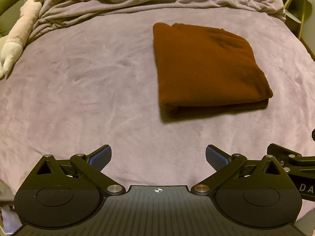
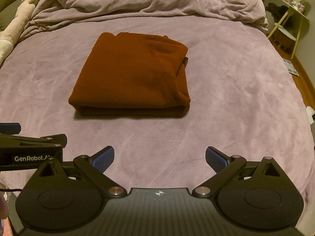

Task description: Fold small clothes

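Note:
A rust-brown garment (image 1: pixel 206 68) lies folded into a neat rectangle on the lilac bed cover (image 1: pixel 88 88), its folded edge facing me. In the right wrist view the same garment (image 2: pixel 133 72) sits just left of centre. My left gripper (image 1: pixel 158 158) hovers open over bare cover, well short of the garment and to its left, nothing between its blue pads (image 1: pixel 100 159). My right gripper (image 2: pixel 159 159) is open too, empty, a short way in front of the garment. Each gripper's body shows at the edge of the other's view.
A crumpled lilac duvet (image 2: pixel 149 2) is heaped along the far side of the bed. A pale plush toy (image 1: pixel 21 27) lies at the far left edge. Beyond the bed's right side stands a small side table (image 2: pixel 291 19) on a wooden floor.

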`<act>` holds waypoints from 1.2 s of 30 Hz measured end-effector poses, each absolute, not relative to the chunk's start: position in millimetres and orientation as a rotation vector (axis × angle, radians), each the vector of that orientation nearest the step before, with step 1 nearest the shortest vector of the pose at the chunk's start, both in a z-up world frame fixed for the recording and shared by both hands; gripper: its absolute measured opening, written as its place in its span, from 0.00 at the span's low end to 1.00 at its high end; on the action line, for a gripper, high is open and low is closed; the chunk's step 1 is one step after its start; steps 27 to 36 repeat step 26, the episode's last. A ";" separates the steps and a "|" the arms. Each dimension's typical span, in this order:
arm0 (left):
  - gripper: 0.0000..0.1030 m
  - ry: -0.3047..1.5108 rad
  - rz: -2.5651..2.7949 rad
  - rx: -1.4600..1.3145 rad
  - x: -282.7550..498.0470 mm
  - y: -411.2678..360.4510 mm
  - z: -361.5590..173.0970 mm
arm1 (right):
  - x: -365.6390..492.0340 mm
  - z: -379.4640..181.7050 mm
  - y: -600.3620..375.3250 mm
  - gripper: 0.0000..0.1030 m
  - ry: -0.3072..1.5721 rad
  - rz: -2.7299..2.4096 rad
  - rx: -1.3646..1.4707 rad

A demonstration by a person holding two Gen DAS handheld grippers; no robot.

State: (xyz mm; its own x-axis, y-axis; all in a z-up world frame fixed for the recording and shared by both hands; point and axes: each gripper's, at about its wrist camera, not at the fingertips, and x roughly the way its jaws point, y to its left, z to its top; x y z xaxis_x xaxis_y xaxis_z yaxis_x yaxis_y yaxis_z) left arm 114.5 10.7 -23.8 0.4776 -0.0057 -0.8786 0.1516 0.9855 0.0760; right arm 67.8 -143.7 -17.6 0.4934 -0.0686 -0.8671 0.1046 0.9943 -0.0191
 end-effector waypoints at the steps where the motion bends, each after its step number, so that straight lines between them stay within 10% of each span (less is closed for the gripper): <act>1: 1.00 1.070 -0.095 0.151 114.6 11.2 -24.2 | 67.8 -17.8 -143.9 0.96 1.051 -0.104 0.038; 36: 1.00 1.057 -0.093 0.222 109.8 1.6 -30.5 | 64.2 -17.8 -145.9 0.96 1.054 -0.115 0.047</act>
